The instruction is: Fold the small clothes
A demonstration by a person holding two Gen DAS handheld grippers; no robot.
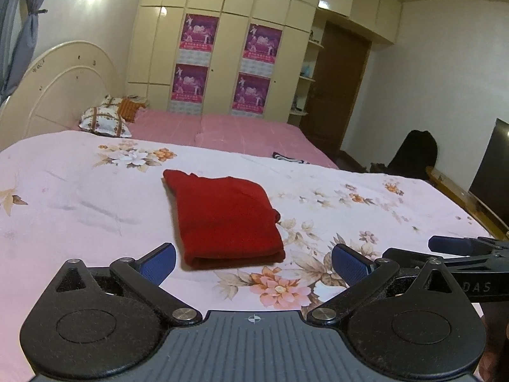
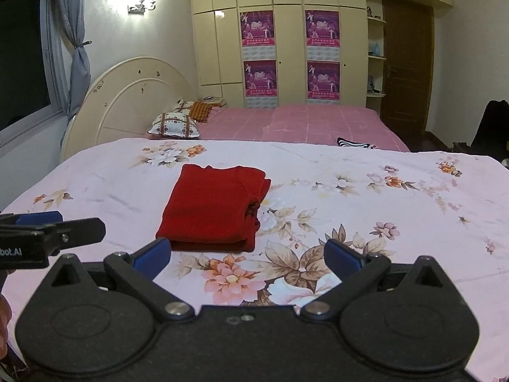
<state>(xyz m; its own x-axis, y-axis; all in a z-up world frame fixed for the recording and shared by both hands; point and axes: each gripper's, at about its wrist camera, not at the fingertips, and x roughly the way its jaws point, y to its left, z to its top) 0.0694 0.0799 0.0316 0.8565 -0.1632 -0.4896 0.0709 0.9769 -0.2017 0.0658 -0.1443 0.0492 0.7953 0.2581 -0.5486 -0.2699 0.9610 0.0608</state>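
Lying folded on the floral bed (image 1: 79, 191), the red garment (image 1: 222, 219) sits at twelve o'clock of both released, empty tongs (image 1: 253, 262) (image 2: 247, 254), its hidden layers perhaps uneven.

left wrist view: low over the bed (image 1: 79, 191), close, facing the wardrobe (image 1: 222, 47).
right wrist view: just beside, same heading.
shared: bed, red cloth (image 1: 222, 219), wardrobe.

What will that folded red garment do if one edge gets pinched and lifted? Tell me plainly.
The red garment is soft knit cloth lying in stacked layers, so it would probably droop and unfold rather than lift as a slab. It looks light. Pushed along the floral bedsheet, it would likely bunch, not slide. Both the left gripper and the right gripper are open, clear of it.
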